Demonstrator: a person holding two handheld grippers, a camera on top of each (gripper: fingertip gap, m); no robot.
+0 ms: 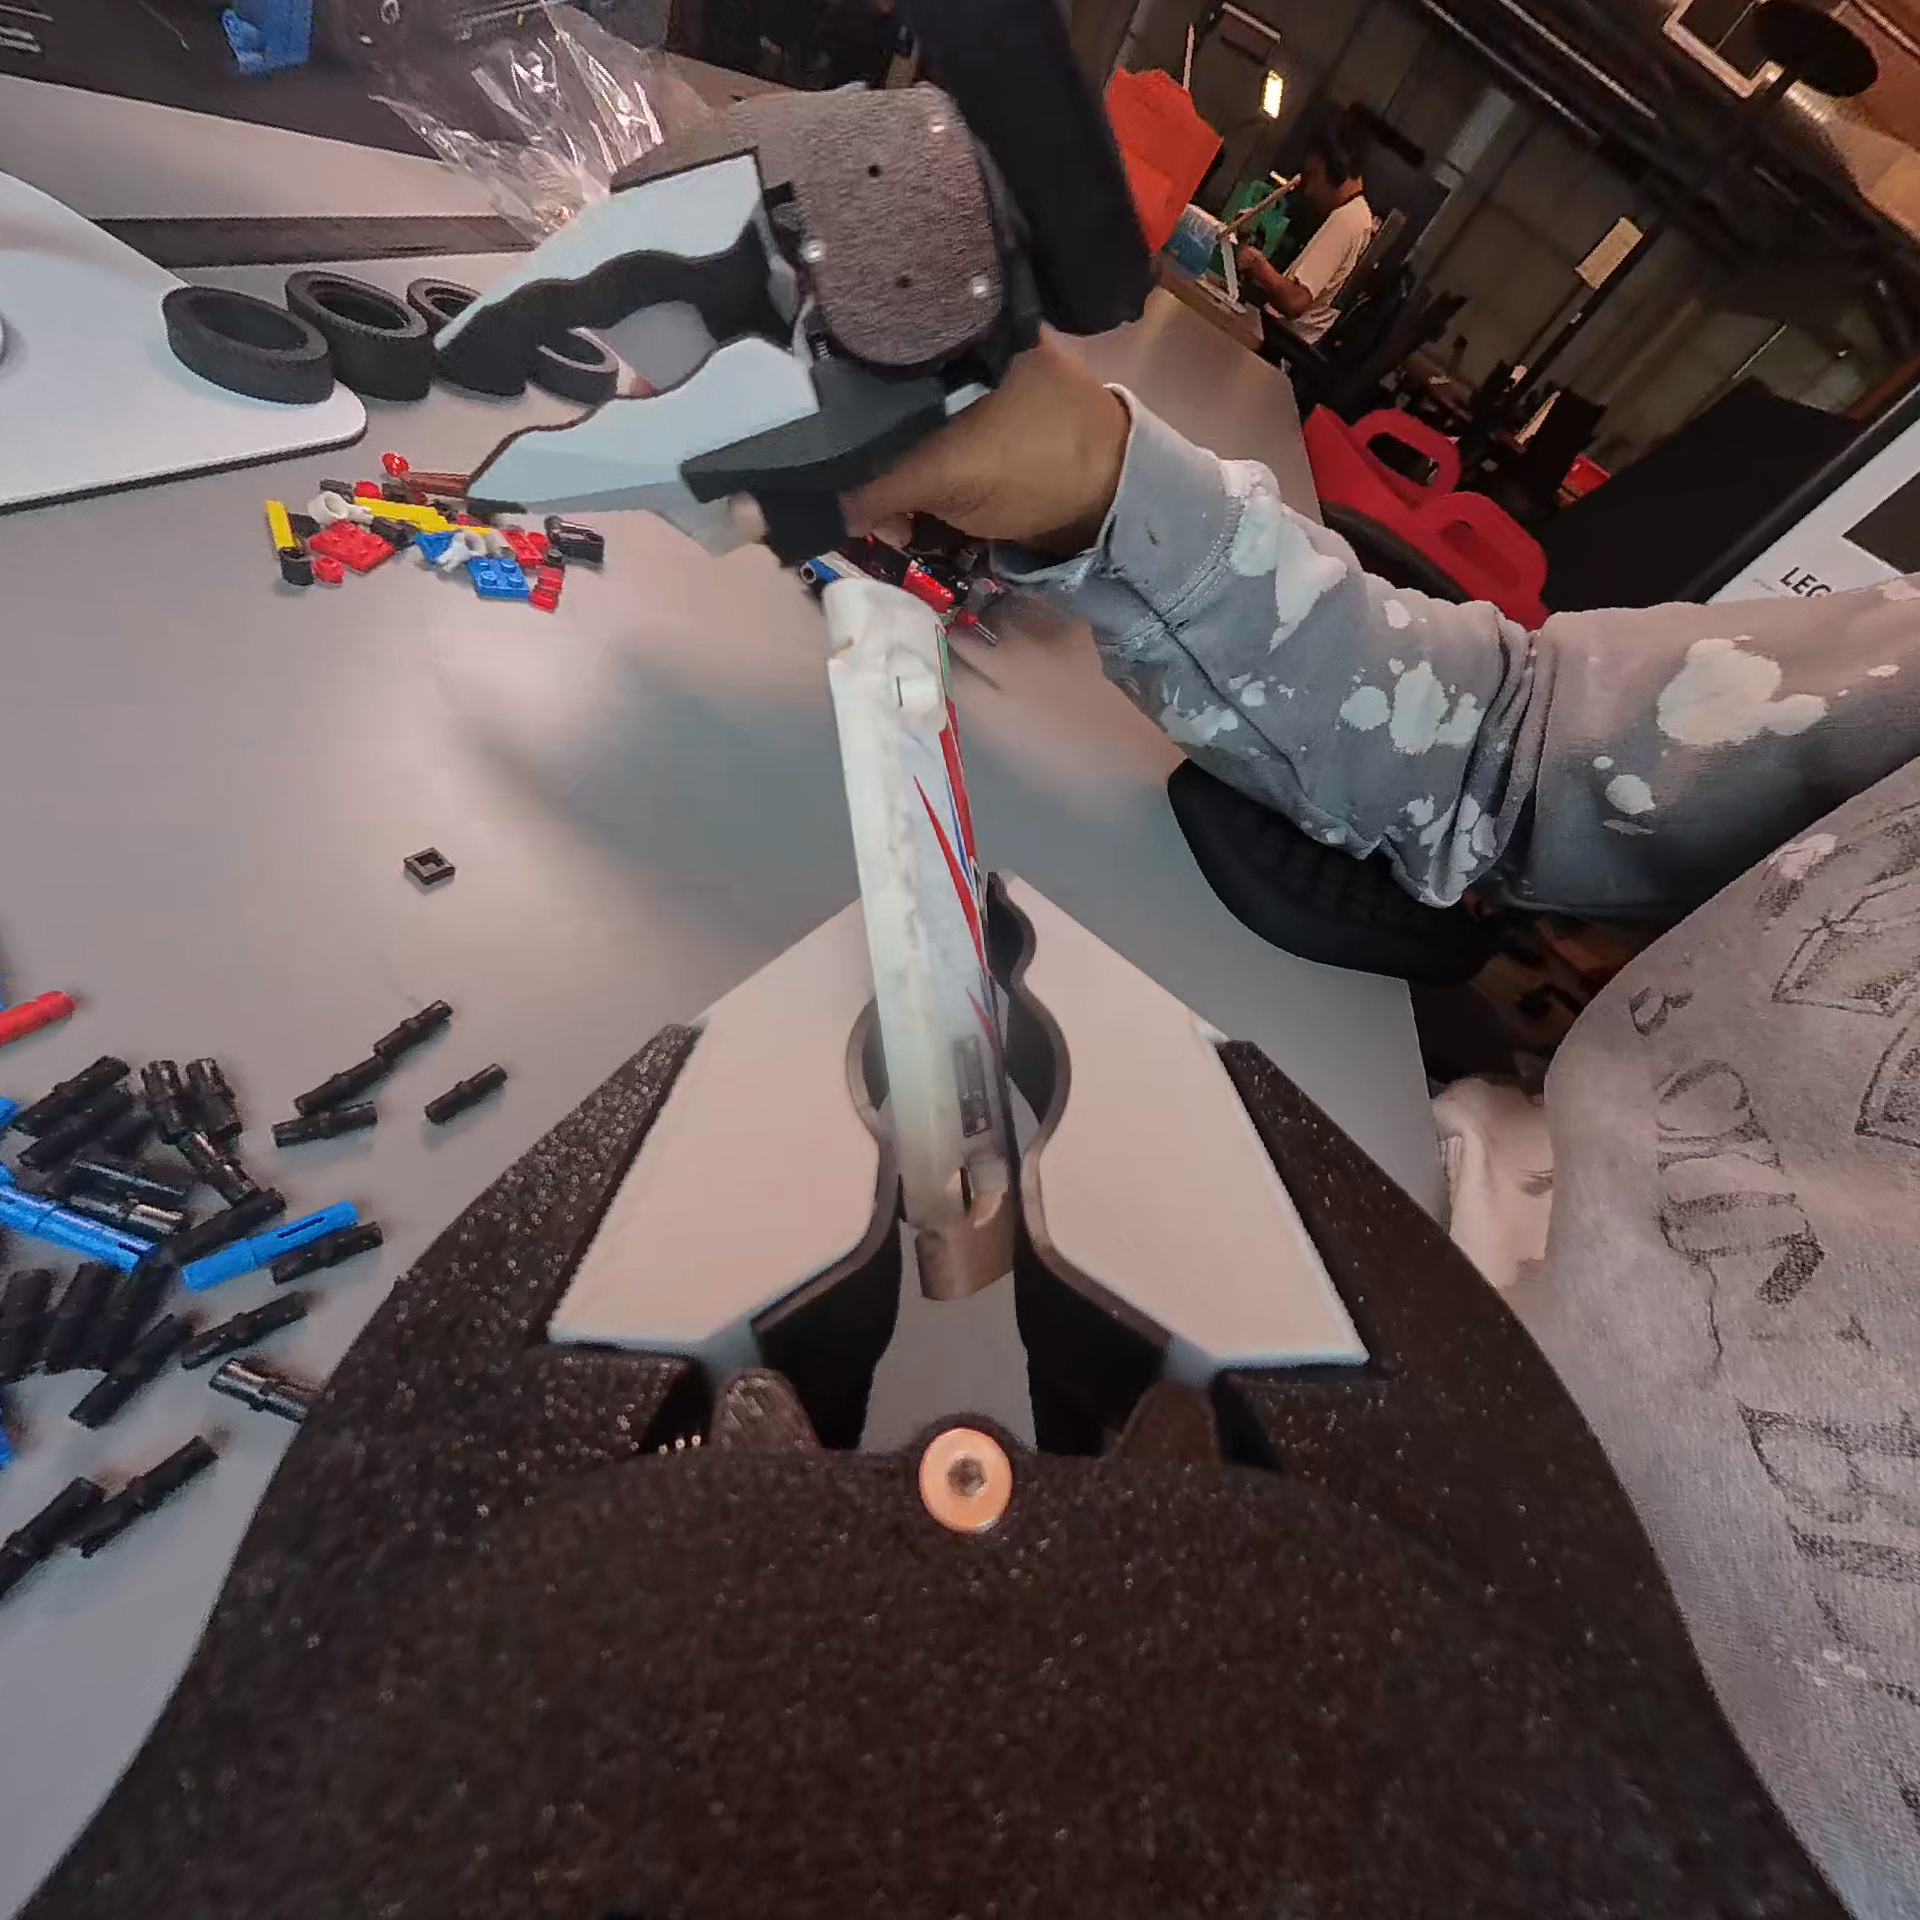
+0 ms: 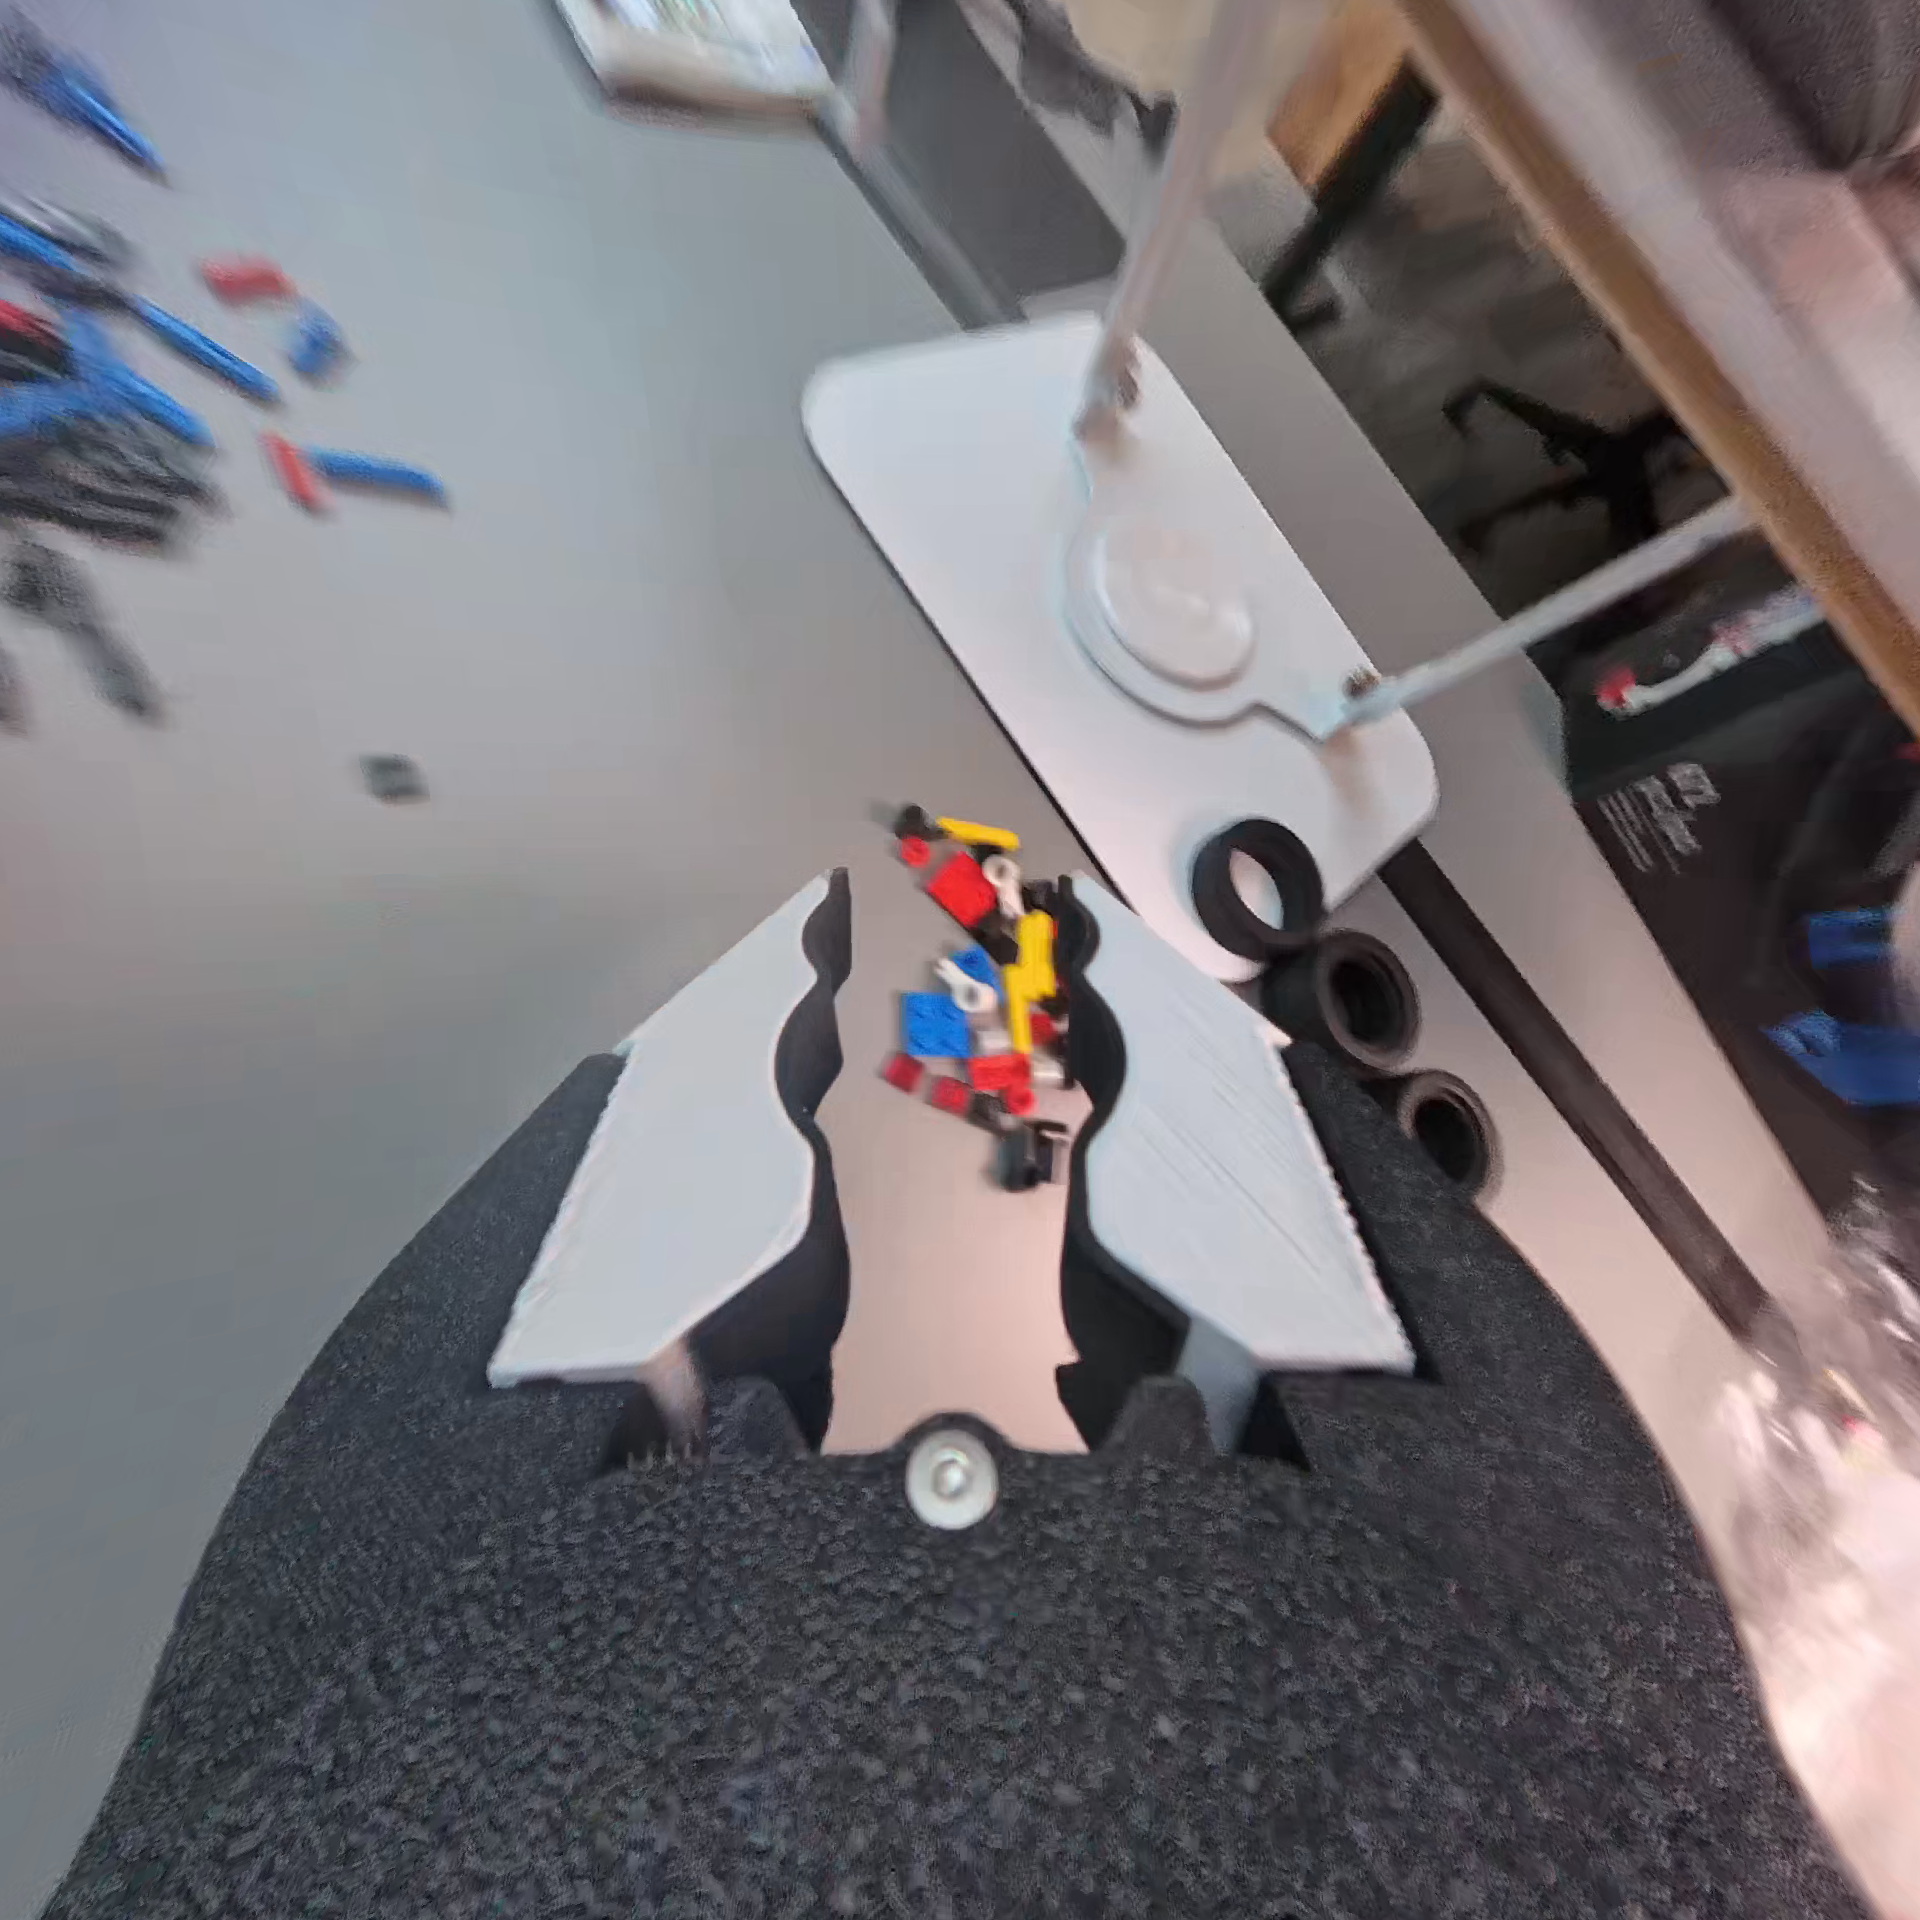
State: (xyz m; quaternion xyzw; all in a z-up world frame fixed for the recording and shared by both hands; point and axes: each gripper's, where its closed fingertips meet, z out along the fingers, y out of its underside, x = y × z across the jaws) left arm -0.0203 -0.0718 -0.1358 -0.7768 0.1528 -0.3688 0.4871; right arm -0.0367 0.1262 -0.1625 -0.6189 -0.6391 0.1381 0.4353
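Note:
My left gripper (image 1: 935, 935) is shut on a long white panel (image 1: 914, 831) with red and blue stripes. It holds the panel's near end, and the panel points up and away above the grey table (image 1: 623, 779). My right gripper (image 2: 956, 883) is open and empty, hovering over a small pile of red, yellow, blue and black bricks (image 2: 977, 987). It also shows in the left wrist view (image 1: 462, 416), held by a hand (image 1: 997, 457), with its tips just above the same pile (image 1: 436, 535).
Several black tyres (image 1: 312, 332) (image 2: 1361, 997) lie by a white stand base (image 2: 987, 468) (image 1: 104, 395). Black and blue pins (image 1: 156, 1195) are scattered at the left, with a small black square piece (image 1: 429, 865). A clear plastic bag (image 1: 520, 94) lies farther back. A spotted sleeve (image 1: 1351, 707) crosses the right side. There is about 20 cm between the tips of the two grippers.

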